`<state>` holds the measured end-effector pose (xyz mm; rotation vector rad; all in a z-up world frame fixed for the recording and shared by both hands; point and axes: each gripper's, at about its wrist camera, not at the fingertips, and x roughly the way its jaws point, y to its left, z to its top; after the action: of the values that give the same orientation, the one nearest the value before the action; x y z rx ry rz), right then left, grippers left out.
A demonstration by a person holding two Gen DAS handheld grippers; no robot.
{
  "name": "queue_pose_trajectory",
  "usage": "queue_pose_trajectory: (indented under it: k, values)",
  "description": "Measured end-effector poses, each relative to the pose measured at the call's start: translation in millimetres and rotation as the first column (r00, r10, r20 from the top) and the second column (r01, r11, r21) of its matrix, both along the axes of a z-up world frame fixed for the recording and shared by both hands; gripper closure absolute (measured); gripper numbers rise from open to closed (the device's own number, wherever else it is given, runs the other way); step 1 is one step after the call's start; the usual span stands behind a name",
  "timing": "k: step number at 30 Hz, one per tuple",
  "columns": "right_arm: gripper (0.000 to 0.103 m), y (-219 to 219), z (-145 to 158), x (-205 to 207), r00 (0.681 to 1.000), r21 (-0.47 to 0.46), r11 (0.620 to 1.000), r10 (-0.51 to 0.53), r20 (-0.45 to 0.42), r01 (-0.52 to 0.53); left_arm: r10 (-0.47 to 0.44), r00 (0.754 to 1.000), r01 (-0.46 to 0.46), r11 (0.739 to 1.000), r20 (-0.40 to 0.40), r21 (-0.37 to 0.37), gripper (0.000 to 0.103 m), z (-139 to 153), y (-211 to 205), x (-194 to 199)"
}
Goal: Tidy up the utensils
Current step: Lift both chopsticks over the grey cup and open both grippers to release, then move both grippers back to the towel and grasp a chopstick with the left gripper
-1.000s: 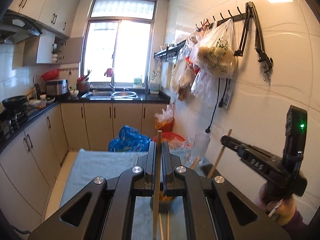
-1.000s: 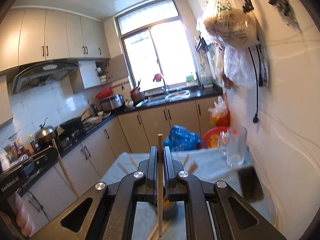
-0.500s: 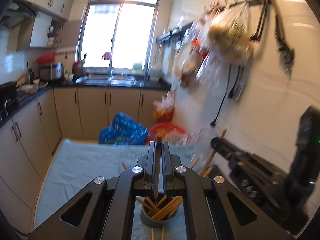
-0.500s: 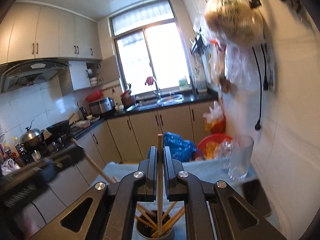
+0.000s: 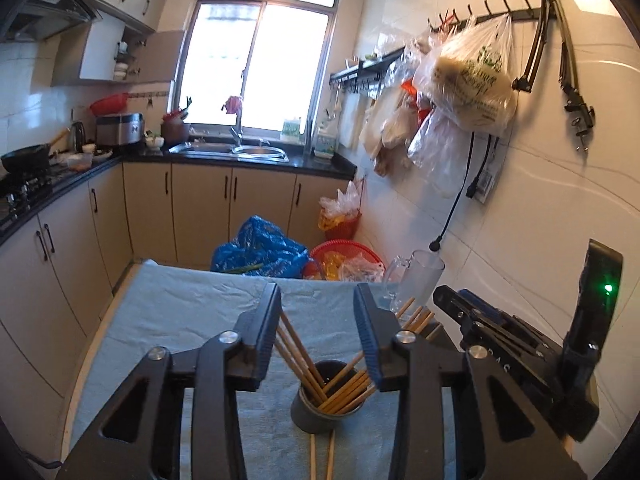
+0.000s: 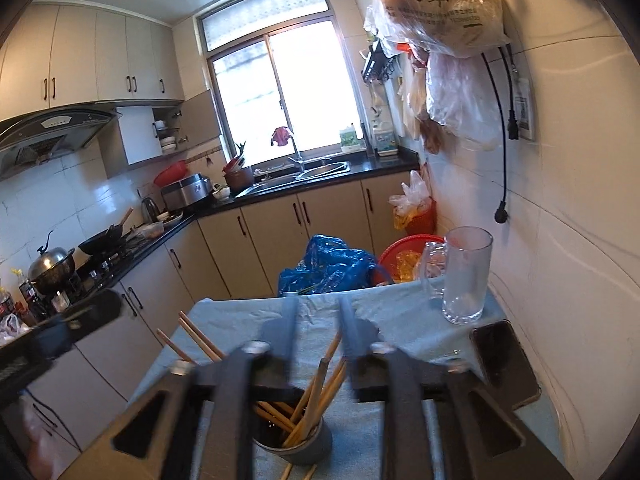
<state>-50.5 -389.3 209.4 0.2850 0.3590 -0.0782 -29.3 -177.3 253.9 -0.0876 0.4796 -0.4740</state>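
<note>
The chopsticks [image 5: 344, 386] in the cup [image 5: 316, 414] look light, stiff and slippery, best pinched mid-shaft. Both tongs, left [image 5: 318, 330] and right [image 6: 318, 330], are opening, gripping nothing.

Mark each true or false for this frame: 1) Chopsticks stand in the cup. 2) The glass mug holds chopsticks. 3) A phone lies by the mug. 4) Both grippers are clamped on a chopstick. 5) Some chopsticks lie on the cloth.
1) True: chopsticks stand in the cup.
2) False: the mug is empty.
3) True: the phone lies beside it.
4) False: left gripper and right gripper are opening, gripping nothing.
5) True: two lie on the cloth before the cup.
</note>
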Motion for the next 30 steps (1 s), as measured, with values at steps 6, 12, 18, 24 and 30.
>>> queue_pose_trajectory:
  k: [6, 12, 18, 24, 30]
  values:
    - [0.052, -3, 15, -31, 0.999, -0.019, 0.999, -0.028, 0.024, 0.029, 0.026, 0.999, -0.025, 0.999, 0.025, -0.023, 0.057, 13, 32, -36]
    - [0.038, -6, 15, -77, 0.999, -0.016, 0.999, -0.039, 0.005, 0.039, 0.076, 0.995, -0.078, 0.997, 0.059, 0.020, 0.043, 4, 59, -77]
    - [0.035, 2, -21, -116, 0.992, -0.020, 1.000, -0.015, -0.126, 0.013, 0.089, 0.996, -0.087, 0.993, -0.021, 0.075, 0.042, -35, 75, -101]
    - [0.035, 13, -82, -147, 0.962, 0.001, 1.000, 0.025, -0.270, -0.026, 0.109, 0.983, -0.084, 0.983, -0.148, 0.164, 0.042, -98, 79, -107]
    - [0.035, 12, -136, -161, 0.933, 0.123, 0.992, 0.062, -0.355, -0.019, 0.037, 0.960, 0.042, 0.960, -0.278, 0.275, 0.044, -158, 49, -93]
